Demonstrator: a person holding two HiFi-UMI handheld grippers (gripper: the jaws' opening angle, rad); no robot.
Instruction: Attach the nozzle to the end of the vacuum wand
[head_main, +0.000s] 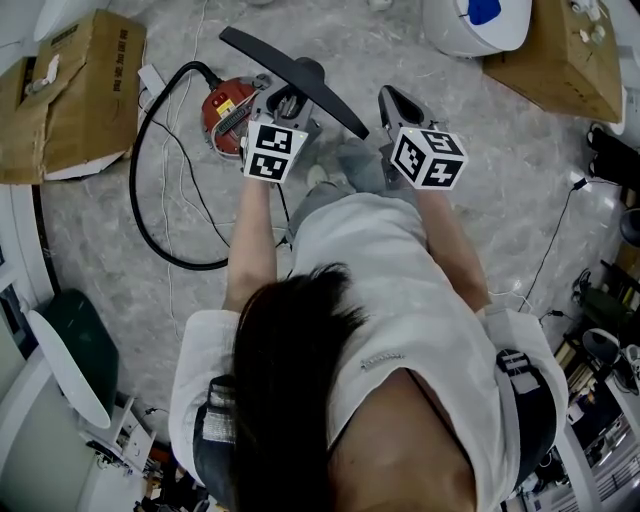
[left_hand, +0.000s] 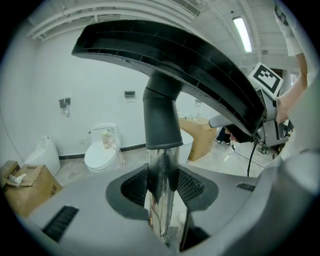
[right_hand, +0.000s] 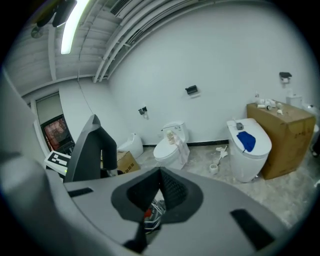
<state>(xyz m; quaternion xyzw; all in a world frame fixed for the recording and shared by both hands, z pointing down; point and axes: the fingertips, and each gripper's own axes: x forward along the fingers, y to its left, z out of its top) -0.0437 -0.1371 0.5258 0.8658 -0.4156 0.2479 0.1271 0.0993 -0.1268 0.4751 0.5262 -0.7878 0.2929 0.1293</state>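
Observation:
In the head view my left gripper grips the vacuum wand, which is topped by the long black floor nozzle. The left gripper view shows a shiny wand tube clamped between the pads of that gripper. A dark collar and the wide black nozzle sit on the tube's end. My right gripper hovers just right of the nozzle, shut and empty. Its own view shows its jaws together with nothing between them, and the nozzle off to the left.
The red vacuum body and its looping black hose lie on the floor to the left. Cardboard boxes stand at both far corners. Toilets line the wall ahead.

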